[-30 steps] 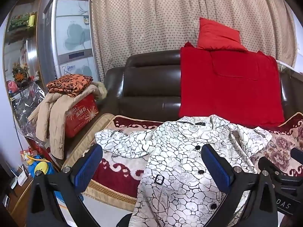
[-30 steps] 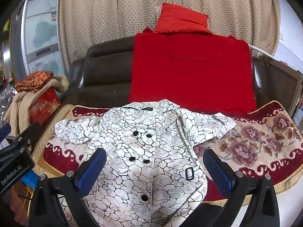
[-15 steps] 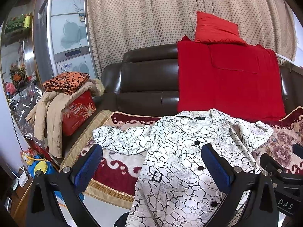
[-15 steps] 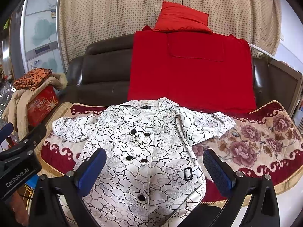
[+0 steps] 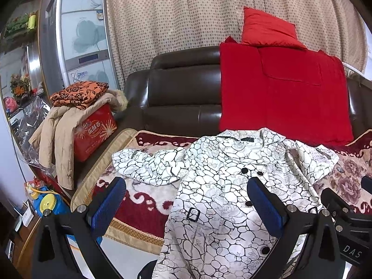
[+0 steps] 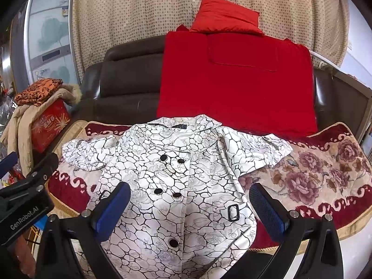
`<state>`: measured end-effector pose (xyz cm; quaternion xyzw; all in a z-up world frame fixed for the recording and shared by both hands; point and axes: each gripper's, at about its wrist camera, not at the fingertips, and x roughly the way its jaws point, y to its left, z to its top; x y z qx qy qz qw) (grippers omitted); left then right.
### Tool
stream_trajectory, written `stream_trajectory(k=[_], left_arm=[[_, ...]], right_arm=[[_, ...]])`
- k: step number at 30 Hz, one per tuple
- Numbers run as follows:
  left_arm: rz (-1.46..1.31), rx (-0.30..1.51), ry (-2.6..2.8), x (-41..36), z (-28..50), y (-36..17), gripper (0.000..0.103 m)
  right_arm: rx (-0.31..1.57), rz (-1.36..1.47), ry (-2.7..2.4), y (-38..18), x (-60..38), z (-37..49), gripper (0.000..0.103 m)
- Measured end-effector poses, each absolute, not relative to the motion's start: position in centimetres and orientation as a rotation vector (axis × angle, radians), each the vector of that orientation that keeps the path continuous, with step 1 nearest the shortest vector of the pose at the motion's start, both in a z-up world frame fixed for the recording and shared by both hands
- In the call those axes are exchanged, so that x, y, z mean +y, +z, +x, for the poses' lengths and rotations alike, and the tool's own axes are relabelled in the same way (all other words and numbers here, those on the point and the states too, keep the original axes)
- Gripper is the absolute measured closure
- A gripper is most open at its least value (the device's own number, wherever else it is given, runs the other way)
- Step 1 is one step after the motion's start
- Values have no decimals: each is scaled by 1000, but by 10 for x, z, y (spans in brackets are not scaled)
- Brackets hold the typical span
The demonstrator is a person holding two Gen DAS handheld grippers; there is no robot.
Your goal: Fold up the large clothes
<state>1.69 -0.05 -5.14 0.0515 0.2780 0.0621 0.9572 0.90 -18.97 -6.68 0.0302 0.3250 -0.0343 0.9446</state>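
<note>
A white coat with a black crackle pattern and black buttons (image 5: 223, 186) (image 6: 176, 176) lies face up on the sofa seat, collar toward the backrest, sleeves spread to both sides, hem hanging over the front edge. My left gripper (image 5: 186, 202) hovers open in front of the coat's left side, nothing between its blue pads. My right gripper (image 6: 188, 207) is also open, above the coat's lower front near the buttons. In the right wrist view the left gripper's body (image 6: 23, 200) shows at the left edge.
The brown leather sofa (image 5: 183, 88) has a flowered red-and-cream cover (image 6: 325, 174) on its seat, with a red blanket (image 6: 237, 81) and red pillow (image 6: 225, 16) on the backrest. A red box (image 5: 93, 130) with a beige jacket and orange cloth sits at left, a fridge (image 5: 76, 37) behind.
Both grippers have dropped and drawn a little closer to the sofa, so the coat sits slightly higher and larger in view. Both stay open; the coat has not moved.
</note>
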Motion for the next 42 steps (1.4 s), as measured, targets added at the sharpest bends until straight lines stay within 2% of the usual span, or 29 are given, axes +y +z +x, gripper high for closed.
stream_trajectory(k=[20, 25, 32, 35, 42], left_arm=[[110, 596, 127, -3, 34, -63, 0], [88, 660, 82, -1, 59, -82, 0], [72, 916, 103, 11, 118, -159, 0], [66, 947, 96, 11, 128, -175, 0], [83, 916, 34, -11, 164, -181, 0]], right_arm=[[713, 31, -84, -76, -192, 24, 0], [720, 51, -69, -83, -203, 35, 0], [743, 269, -53, -124, -299, 89, 0], [782, 435, -97, -155, -358, 115, 0], [687, 918, -254, -235, -497, 162, 1]])
